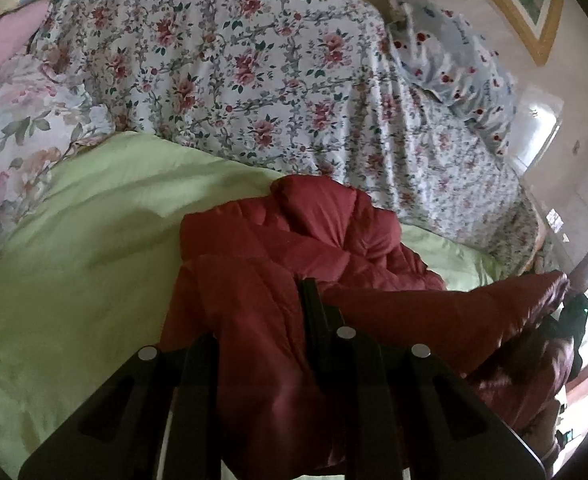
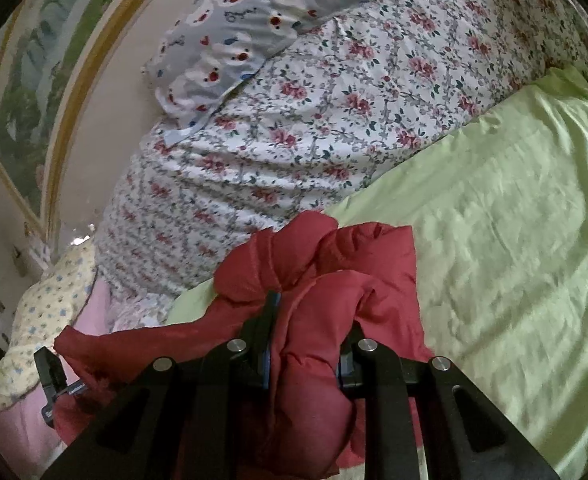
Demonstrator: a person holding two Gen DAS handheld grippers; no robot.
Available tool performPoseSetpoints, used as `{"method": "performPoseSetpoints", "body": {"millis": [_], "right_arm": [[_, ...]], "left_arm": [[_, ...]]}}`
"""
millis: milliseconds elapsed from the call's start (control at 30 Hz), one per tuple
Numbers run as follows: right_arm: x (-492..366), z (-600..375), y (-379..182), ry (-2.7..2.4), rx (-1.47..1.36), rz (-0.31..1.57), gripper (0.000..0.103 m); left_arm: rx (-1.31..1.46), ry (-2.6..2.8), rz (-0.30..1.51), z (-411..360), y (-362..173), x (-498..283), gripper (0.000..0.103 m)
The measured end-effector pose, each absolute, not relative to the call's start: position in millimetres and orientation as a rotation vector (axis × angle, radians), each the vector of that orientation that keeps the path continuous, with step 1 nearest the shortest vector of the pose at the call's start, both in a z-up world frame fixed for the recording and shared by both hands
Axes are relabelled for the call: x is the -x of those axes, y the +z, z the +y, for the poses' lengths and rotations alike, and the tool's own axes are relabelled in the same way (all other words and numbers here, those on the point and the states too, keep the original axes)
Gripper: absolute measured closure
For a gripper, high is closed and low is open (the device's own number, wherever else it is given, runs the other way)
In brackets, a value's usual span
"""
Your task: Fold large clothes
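Observation:
A red puffer jacket point(image 1: 294, 240) lies bunched on a light green sheet point(image 1: 94, 260) on the bed. My left gripper point(image 1: 262, 320) is shut on a thick fold of the jacket, which bulges between the fingers. My right gripper point(image 2: 310, 320) is shut on another bunched part of the red jacket point(image 2: 334, 264), over the green sheet point(image 2: 514, 240). The jacket stretches between the two grippers. The right gripper shows at the right edge of the left wrist view point(image 1: 574, 312); the left gripper shows at the lower left of the right wrist view point(image 2: 52, 376). Fingertips are buried in fabric.
A floral quilt point(image 1: 254, 80) is heaped behind the jacket, also in the right wrist view point(image 2: 294, 140). A blue bear-print pillow point(image 2: 262, 28) lies on it. A pale floral blanket point(image 1: 14, 140) and pink fabric point(image 1: 2, 44) are at left. A framed picture point(image 2: 26, 100) hangs on the wall.

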State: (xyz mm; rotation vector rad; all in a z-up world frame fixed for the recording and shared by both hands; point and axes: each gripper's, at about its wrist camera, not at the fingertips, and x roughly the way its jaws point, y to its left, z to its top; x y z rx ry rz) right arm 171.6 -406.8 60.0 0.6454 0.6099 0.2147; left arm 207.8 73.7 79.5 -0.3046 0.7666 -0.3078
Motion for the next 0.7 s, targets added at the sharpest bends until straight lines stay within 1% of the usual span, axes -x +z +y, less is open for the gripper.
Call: {"method": "performPoseSetpoints", "body": {"millis": [200, 433, 467, 700], "right_arm": [[-207, -413, 47, 0.170, -0.660, 0.631, 0.083], [-256, -412, 17, 0.102, -0.642, 0.675, 0.083], [-260, -412, 12, 0.095, -0.642, 0.679, 0.083], [-296, -412, -16, 0.049, -0.642, 0.696, 0.082]], "left_arm": [[0.318, -0.281, 0.813, 72, 64, -251, 0.087], [0.327, -0.265, 0.886, 63, 26, -306, 0.086], [0.328, -0.261, 0.891, 62, 20, -312, 0.085], [0.376, -0.254, 0.924, 62, -11, -350, 0.084]]}}
